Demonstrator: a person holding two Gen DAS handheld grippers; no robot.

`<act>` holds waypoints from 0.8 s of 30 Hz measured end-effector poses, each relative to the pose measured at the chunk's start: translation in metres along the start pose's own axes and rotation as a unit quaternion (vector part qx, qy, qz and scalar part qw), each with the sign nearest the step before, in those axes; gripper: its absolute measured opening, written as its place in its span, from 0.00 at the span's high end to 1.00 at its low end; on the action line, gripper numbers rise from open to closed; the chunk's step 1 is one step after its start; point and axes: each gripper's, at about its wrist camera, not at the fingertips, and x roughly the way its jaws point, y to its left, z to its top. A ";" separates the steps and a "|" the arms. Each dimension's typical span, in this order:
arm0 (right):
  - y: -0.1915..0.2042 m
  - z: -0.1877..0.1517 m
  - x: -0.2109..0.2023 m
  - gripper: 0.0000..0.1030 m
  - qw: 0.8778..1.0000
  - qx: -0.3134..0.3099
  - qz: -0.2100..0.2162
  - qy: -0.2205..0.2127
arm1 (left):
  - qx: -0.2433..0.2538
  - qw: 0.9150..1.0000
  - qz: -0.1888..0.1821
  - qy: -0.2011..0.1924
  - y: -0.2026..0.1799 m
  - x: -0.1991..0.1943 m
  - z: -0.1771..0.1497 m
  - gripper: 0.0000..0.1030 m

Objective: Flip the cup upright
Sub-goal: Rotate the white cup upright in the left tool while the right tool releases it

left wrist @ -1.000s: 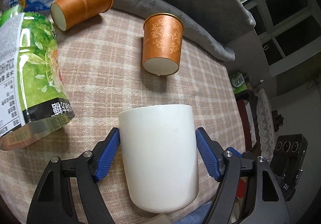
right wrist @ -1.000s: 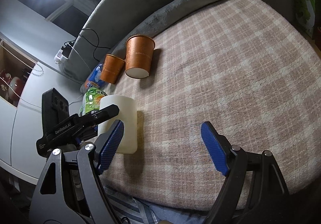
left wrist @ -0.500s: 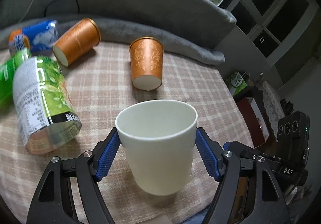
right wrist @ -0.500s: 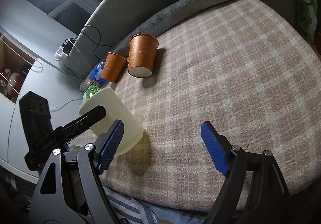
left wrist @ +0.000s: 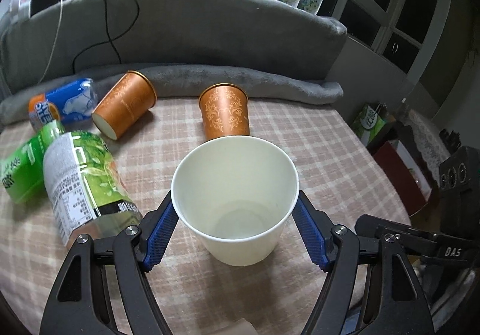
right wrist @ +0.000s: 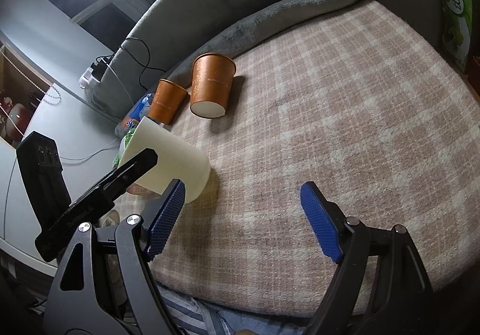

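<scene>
My left gripper (left wrist: 235, 228) is shut on a white cup (left wrist: 237, 200), its blue pads pressing both sides. The cup's mouth faces up toward the camera and I see its empty inside. In the right wrist view the white cup (right wrist: 174, 161) is tilted, its base low near the plaid cloth, with the left gripper's black arm across it. My right gripper (right wrist: 244, 221) is open and empty, hovering over the cloth to the cup's right.
Two orange cups lie on the plaid cloth (left wrist: 315, 155): one (left wrist: 225, 113) just behind the white cup, one (left wrist: 124, 104) at the back left. A green bottle (left wrist: 78, 182) and a blue can (left wrist: 63, 104) lie at the left. A grey cushion (left wrist: 210, 35) borders the back.
The left gripper has rotated the white cup from mouth-down to mouth-up, tilting it over. The right gripper has stayed open and nearly still.
</scene>
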 end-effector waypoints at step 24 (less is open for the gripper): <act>0.003 0.001 -0.007 0.20 0.999 -0.029 -0.039 -0.019 | 0.039 0.999 0.018 -0.006 -0.009 0.007 -0.003 0.27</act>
